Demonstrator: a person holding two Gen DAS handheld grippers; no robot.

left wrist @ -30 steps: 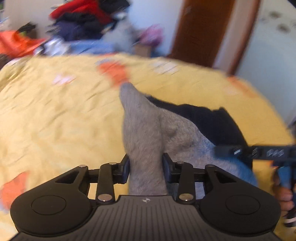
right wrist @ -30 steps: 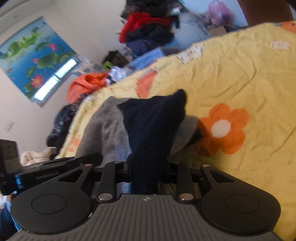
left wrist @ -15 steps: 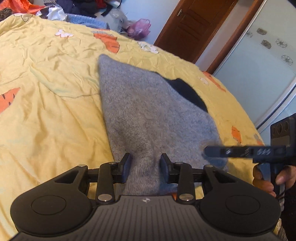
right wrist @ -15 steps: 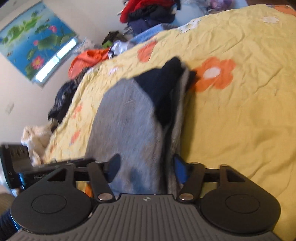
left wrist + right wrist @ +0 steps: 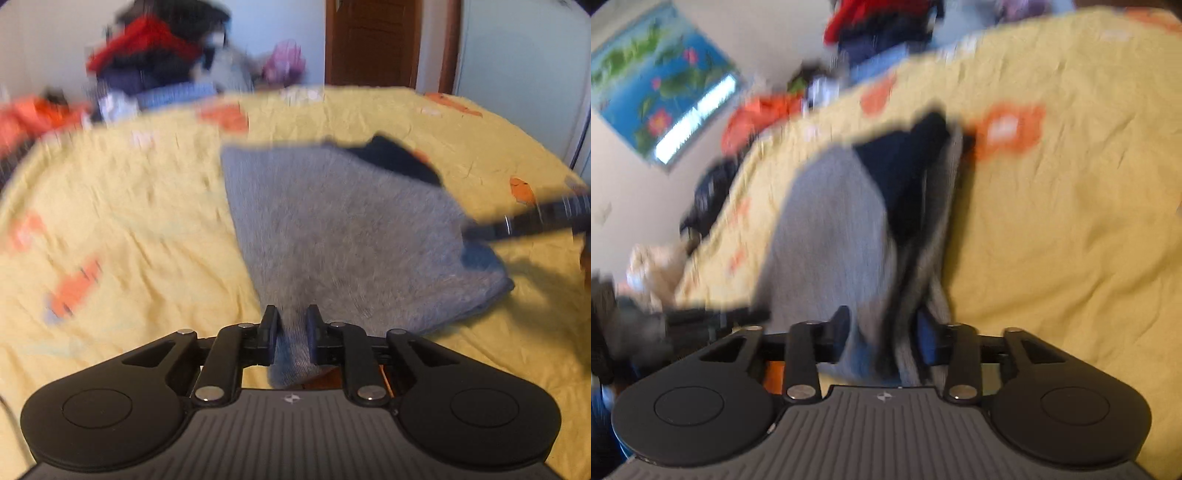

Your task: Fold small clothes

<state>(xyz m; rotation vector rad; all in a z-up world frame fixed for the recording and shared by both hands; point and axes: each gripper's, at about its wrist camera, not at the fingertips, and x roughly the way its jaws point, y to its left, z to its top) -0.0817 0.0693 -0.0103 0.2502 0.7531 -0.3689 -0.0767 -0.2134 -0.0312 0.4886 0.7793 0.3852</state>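
A grey knitted garment (image 5: 343, 236) with a dark navy part (image 5: 395, 158) lies spread on the yellow bedspread (image 5: 122, 221). My left gripper (image 5: 291, 328) is shut on its near corner. In the right wrist view the same grey garment (image 5: 831, 229) with its navy part (image 5: 905, 166) runs between the jaws of my right gripper (image 5: 882, 332), which stand apart around the folded edge without pinching it. The right gripper also shows at the right edge of the left wrist view (image 5: 524, 221). Both views are blurred.
The bedspread has orange flower prints (image 5: 1008, 129). A heap of red and dark clothes (image 5: 155, 48) lies beyond the far bed edge. A brown door (image 5: 373, 40) stands behind. A flower picture (image 5: 661, 92) hangs on the wall.
The garment has been laid down flatter on the bed. My right gripper, shut on the cloth one second ago, opened and stays open. My left gripper keeps its hold.
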